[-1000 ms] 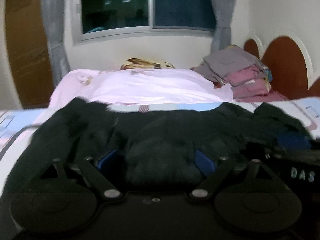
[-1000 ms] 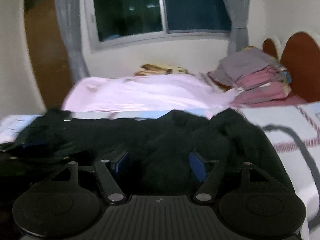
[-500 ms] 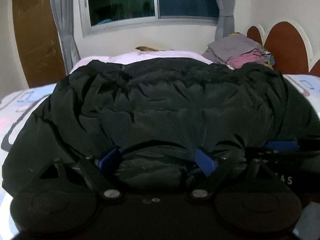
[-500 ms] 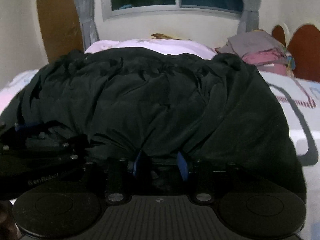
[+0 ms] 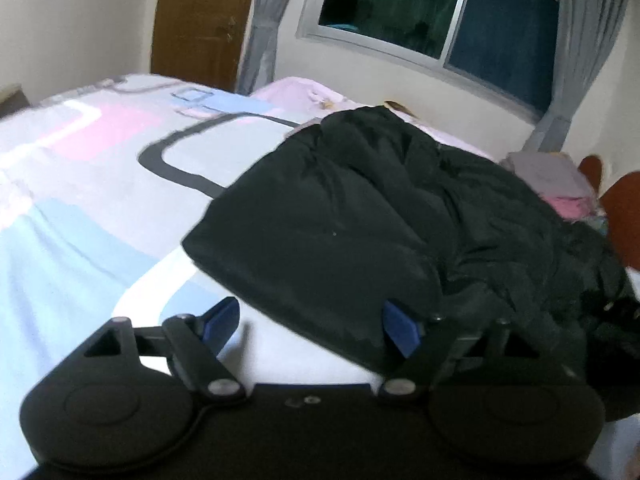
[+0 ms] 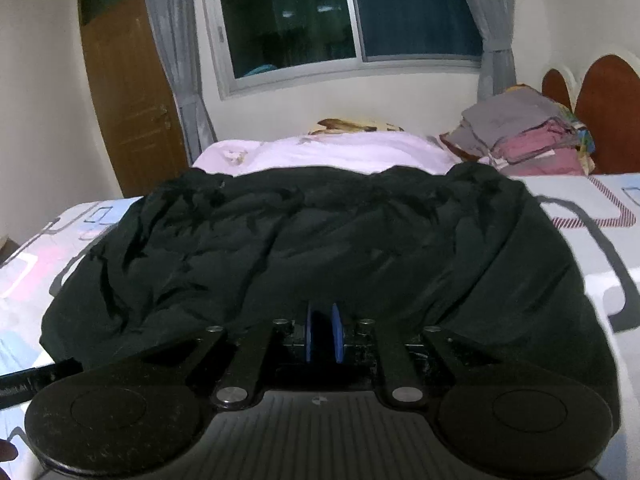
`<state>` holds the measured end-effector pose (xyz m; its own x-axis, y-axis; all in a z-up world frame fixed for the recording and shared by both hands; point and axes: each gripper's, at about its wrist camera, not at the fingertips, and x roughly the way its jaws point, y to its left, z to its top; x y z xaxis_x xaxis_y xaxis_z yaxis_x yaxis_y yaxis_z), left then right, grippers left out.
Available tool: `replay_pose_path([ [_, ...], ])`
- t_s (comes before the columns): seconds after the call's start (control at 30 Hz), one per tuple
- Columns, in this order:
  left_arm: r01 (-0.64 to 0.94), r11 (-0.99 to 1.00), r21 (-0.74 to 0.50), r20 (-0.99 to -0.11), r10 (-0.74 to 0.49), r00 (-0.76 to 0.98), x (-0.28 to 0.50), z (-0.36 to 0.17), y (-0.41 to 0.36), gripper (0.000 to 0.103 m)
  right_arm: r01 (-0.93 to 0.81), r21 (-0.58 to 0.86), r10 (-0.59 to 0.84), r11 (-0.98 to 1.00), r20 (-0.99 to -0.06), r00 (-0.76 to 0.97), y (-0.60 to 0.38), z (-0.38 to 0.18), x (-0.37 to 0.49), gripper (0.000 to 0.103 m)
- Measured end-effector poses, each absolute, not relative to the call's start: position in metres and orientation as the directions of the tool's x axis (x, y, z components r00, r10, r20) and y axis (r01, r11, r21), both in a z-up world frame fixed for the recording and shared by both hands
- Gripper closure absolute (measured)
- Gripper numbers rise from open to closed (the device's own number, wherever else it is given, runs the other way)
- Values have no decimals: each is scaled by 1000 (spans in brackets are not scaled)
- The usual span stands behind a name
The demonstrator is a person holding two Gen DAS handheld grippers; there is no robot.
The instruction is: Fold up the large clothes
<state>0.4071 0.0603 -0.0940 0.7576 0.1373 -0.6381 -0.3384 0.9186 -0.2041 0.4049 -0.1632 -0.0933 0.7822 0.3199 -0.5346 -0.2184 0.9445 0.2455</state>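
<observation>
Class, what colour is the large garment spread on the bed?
Black. The garment shows best in the right wrist view.

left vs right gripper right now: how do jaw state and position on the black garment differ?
The left gripper has its jaws wide apart and closing; the right gripper has its jaws nearly together, closing on dark fabric.
The left gripper sits at a corner of the black garment, one finger over the bedsheet; the right gripper sits at the middle of the near edge.
Both have blue pads and point across the bed.

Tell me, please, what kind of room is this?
Most likely a bedroom. A bed with a patterned sheet fills the view, a headboard stands at its far right, and folded clothes are stacked beside a curtained window.
</observation>
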Motion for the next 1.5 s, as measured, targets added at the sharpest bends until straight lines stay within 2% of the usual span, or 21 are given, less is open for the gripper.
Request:
replay_pose_path([
  [0.17,-337,869,-362,-639,32,768,415,-114,83,23,-199,271,317,942,-515,797,-162,-93,401,90],
  [0.27,-341,829,-443,-617,-6,787,416,-121,96,25,-205,281,326,938,-506,799,-163,-90,399,90],
  [0.47,-350,834,-428,-623,9,782,427,-114,97,26,-173,294,310,940,-527,791,-157,-89,397,90],
  [0.57,-353,837,-419,-635,9,773,426,-117,106,21,-173,310,318,935,-512,798,-155,-85,392,90],
  [0.7,-357,771,-526,-608,-48,793,408,-132,120,20,-184,308,330,933,-532,780,-147,-85,390,90],
  [0.83,-328,762,-559,-576,-71,814,425,-135,123,15,-165,310,313,937,-527,790,-140,-88,386,90],
  [1.03,-279,747,-604,-561,-149,814,448,-141,138,23,-105,302,259,948,-533,805,-132,-88,386,90],
  [1.1,-265,725,-635,-545,-178,819,451,-141,144,36,-90,302,245,949,-530,812,-132,-85,385,90],
  [1.13,-245,729,-639,-528,-184,829,452,-139,143,47,-86,297,239,951,-529,814,-133,-84,385,90],
  [1.17,-227,753,-618,-514,-168,841,450,-133,139,53,-84,294,237,952,-533,812,-134,-84,386,90],
  [1.23,-184,803,-567,-477,-138,868,442,-124,128,53,-77,288,227,955,-535,814,-136,-84,385,90],
  [1.33,-259,716,-648,-514,-160,843,444,-147,143,32,-74,301,226,951,-508,831,-138,-78,382,90],
  [1.43,-252,710,-657,-506,-168,846,451,-148,147,32,-98,285,234,954,-497,836,-136,-70,385,90],
  [1.5,-249,705,-664,-508,-181,842,457,-147,147,43,-107,282,239,954,-492,837,-135,-69,388,90],
])
